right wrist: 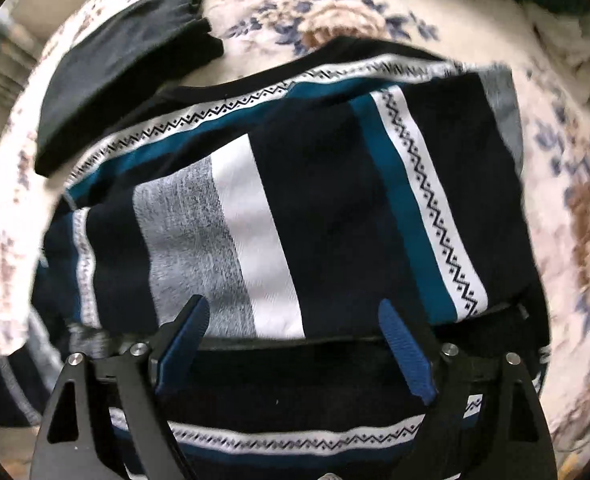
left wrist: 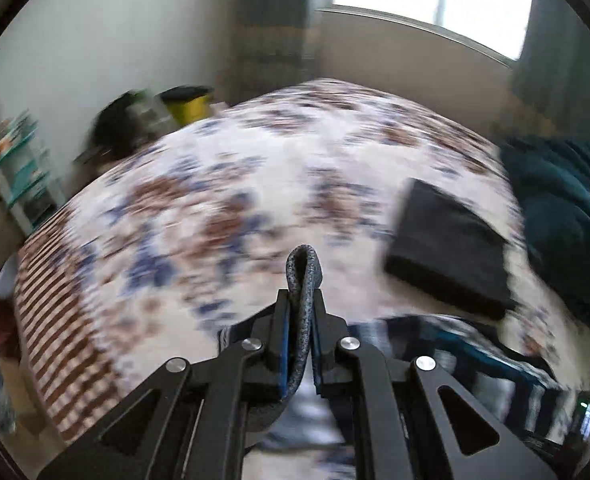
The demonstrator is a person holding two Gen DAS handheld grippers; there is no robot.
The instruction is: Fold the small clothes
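Striped top (right wrist: 315,200): navy w/ teal, white, grey bands + zigzag trim, partly folded, lying flat on floral bed, layers overlapping, stripes running at diff angles. A grey hem edge of it (left wrist: 302,280) is lifted up in a narrow loop. Black folded garment (right wrist: 127,60) lies just beside it, touching its upper left edge, flat & neat.

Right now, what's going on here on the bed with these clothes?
A person is folding clothes on a floral bedspread with a gripper in each hand. The left gripper is shut on a grey fabric edge, a fold of it sticking up past the fingertips. The right gripper is open, pointing down over the striped sweater, which lies partly folded, with nothing between its fingers. A folded black garment already lies beside the sweater.
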